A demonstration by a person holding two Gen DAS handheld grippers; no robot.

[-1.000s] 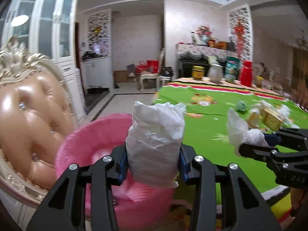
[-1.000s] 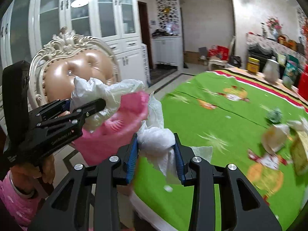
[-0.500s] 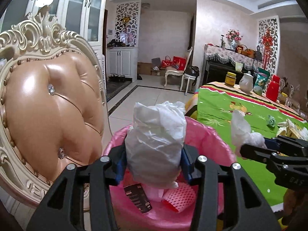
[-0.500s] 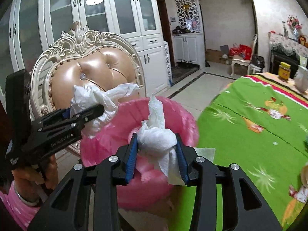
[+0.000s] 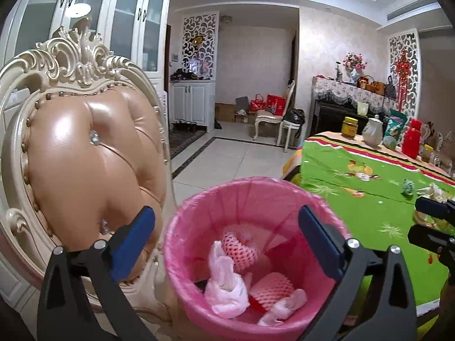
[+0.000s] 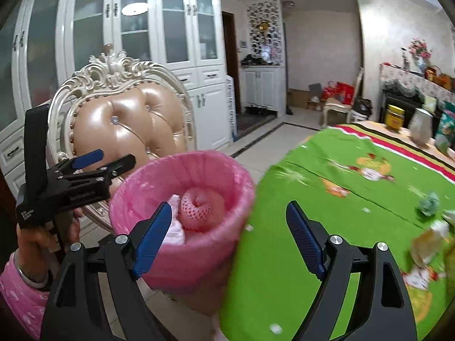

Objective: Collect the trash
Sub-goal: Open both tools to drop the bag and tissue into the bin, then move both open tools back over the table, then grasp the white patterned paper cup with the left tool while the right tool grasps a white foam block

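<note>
Both the left hand-held gripper [image 5: 226, 228] and the right hand-held gripper [image 6: 229, 230] are spread wide and hold nothing. Crumpled white trash [image 5: 226, 289] lies inside the pink-lined bin [image 5: 199, 201] among pink foam nets [image 5: 240, 247]. The bin stands between an ornate chair [image 5: 85, 147] and the green-covered desk [image 5: 369, 199], which carries further scraps [image 6: 428, 203].

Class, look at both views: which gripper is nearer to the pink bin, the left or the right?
Left. The left gripper hangs open right over the pink bin, its fingers framing the opening. The right gripper is open too, but sits off the bin's side, over the green table's edge.
</note>
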